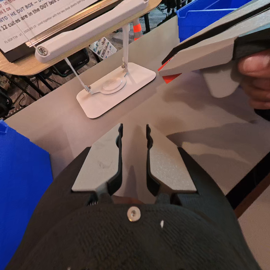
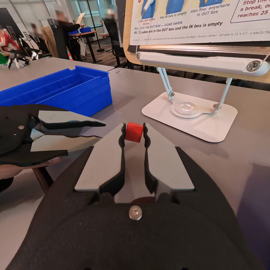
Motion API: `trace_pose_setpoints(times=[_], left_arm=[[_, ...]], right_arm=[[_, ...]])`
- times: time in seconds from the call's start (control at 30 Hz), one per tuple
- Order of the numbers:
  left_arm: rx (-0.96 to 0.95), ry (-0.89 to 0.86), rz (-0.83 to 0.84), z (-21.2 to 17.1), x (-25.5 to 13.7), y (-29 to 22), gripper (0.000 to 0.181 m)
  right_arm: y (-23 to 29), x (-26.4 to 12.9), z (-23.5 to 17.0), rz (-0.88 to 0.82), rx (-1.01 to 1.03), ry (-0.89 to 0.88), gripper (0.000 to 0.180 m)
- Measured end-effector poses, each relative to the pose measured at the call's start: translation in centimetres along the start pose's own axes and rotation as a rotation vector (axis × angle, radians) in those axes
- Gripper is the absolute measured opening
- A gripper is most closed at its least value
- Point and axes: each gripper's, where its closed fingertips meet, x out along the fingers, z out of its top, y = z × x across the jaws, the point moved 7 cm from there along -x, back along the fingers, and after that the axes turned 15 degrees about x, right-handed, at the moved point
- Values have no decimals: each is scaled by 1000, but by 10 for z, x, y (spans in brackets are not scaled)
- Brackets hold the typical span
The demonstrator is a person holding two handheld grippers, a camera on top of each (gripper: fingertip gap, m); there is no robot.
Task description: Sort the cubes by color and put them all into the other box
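Observation:
My right gripper (image 2: pixel 133 127) is shut on a red cube (image 2: pixel 133 133), held at the fingertips above the grey table. In the left wrist view the right gripper (image 1: pixel 162 68) comes in from the upper right, with the red cube (image 1: pixel 170 78) showing between its fingers. My left gripper (image 1: pixel 134 127) is open and empty over the table. In the right wrist view the left gripper (image 2: pixel 102 130) sits at the left, jaws apart. A blue box (image 2: pixel 81 90) stands at the left on the table; no cubes show inside it. Another blue box (image 1: pixel 204 16) is at the upper right.
A white stand (image 2: pixel 190 116) holding a wooden board with an instruction sheet (image 2: pixel 190 21) stands on the table ahead. A blue box wall (image 1: pixel 21 182) is close on the left. People and desks are in the background. A hand (image 1: pixel 255 81) holds the right gripper.

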Motion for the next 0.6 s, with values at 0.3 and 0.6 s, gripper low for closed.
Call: trace_pose_setpoints(times=[0.3,0.6], left_arm=[[-159,-64,-112,-2,-5,-8,31],[-114,-46,-108,-6,-1,-16,31]], right_arm=[[-6,-12,10,-63,-17,-97,20],[1,-37,32,-114,-85,-244,20]])
